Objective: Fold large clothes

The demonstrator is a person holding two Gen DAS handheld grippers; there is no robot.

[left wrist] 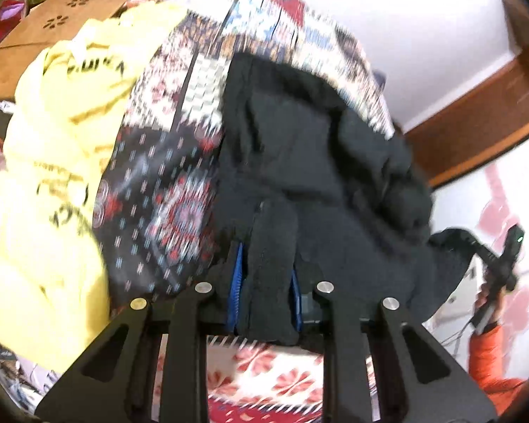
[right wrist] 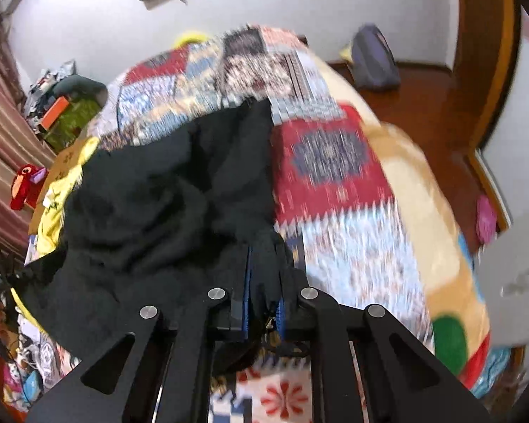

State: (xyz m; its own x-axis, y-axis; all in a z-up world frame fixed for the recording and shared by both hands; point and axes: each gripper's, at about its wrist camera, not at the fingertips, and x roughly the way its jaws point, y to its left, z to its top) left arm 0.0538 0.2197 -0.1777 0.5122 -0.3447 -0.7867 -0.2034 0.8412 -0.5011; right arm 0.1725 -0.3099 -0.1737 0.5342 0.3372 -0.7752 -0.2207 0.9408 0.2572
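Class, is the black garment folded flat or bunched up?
Bunched up: the black garment hangs in deep wrinkles, pinched by the left gripper and right gripper.

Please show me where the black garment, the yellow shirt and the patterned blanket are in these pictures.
black garment (left wrist: 317, 162): left wrist view, on its bunched middle.
yellow shirt (left wrist: 63, 148): left wrist view, on its printed front.
patterned blanket (right wrist: 335, 176): right wrist view, on a red patch right of the garment.

Home bedroom: patchwork bedspread (right wrist: 335, 176), curtain (right wrist: 0, 134), clothes heap (left wrist: 53, 176).
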